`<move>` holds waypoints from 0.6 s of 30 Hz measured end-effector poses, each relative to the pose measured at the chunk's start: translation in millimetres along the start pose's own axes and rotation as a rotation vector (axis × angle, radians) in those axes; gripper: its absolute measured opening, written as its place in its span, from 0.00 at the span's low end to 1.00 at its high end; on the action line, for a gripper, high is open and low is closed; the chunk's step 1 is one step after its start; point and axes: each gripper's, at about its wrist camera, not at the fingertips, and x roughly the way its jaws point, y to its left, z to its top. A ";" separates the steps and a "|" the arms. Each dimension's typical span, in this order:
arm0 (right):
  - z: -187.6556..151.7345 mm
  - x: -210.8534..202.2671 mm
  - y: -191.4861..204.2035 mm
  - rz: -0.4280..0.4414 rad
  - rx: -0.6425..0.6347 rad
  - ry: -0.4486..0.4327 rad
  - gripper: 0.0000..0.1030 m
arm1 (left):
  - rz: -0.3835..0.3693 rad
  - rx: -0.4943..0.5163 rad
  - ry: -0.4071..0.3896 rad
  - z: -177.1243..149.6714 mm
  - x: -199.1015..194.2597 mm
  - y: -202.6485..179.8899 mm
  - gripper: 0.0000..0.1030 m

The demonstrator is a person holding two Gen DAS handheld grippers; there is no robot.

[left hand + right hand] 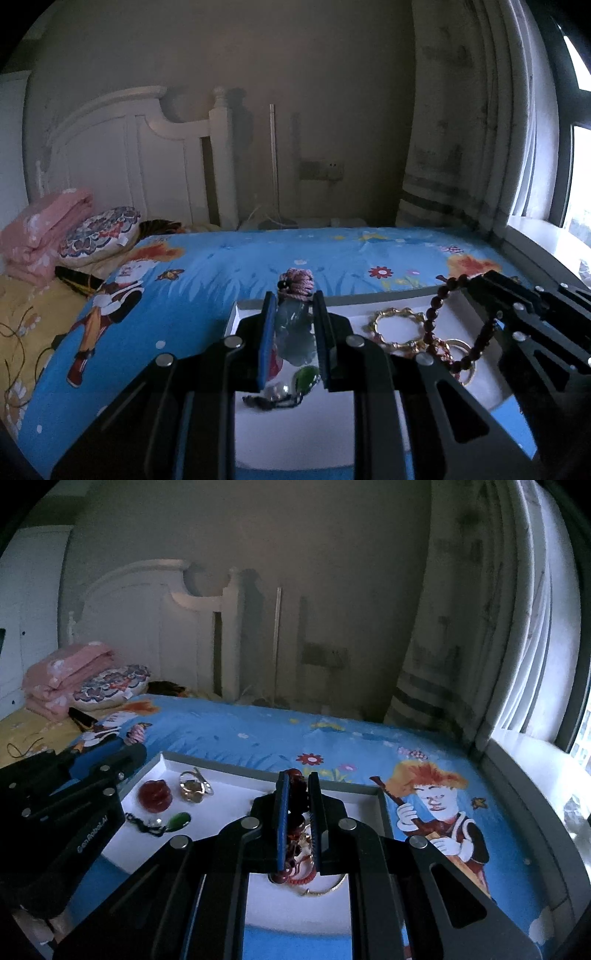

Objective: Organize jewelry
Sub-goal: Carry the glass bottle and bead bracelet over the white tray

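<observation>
Standing at the foot of the bed (240, 251), I see a shallow white tray (258, 781) lying on the blue cartoon-print bedsheet (266, 727), with both tools held over it. The left gripper (294, 332) has its jaws clamped on a pale jade pendant (295, 334), whose bundled pink cord (297, 282) sticks up past the blue-padded fingertips (267, 339). The pendant is raised over the left part of the tray. The right gripper (298, 819) has its jaws closed on a dark red bead bracelet (458, 328), which hangs from them in a loop over the right part of the tray. Under that loop lie a gold bangle (399, 326) and a thinner gold ring-shaped piece, tangled with something red that I cannot make out. In the left part of the tray rests a green oval pendant (179, 820) on a dark cord, just beside a small clear bead. Farther back sit a round red carved piece (155, 794) and, just to its right, a gold ring with a big stone (192, 788), the two close but apart. Beyond the tray, a folded pink blanket (44, 229) and a patterned pillow (99, 230) are stacked by the white headboard (147, 147), and a striped curtain (461, 129) hangs beside the window (580, 720) on the right.
</observation>
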 end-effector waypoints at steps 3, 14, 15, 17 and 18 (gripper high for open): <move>2.4 15.3 -1.2 -0.016 0.000 0.021 0.11 | 0.004 -0.004 0.010 1.6 8.0 -1.3 0.19; 5.6 36.1 -4.6 -0.035 0.002 0.049 0.11 | 0.022 -0.004 0.030 -0.3 22.3 -1.4 0.19; 5.5 36.4 -4.1 -0.035 -0.001 0.050 0.11 | 0.023 -0.004 0.031 -0.3 22.7 -1.6 0.19; 6.0 36.9 -4.6 -0.035 -0.001 0.052 0.11 | 0.022 -0.003 0.031 -0.3 22.8 -1.6 0.19; 6.3 37.6 -4.5 -0.035 -0.003 0.053 0.11 | 0.023 -0.002 0.031 -0.3 23.2 -1.8 0.19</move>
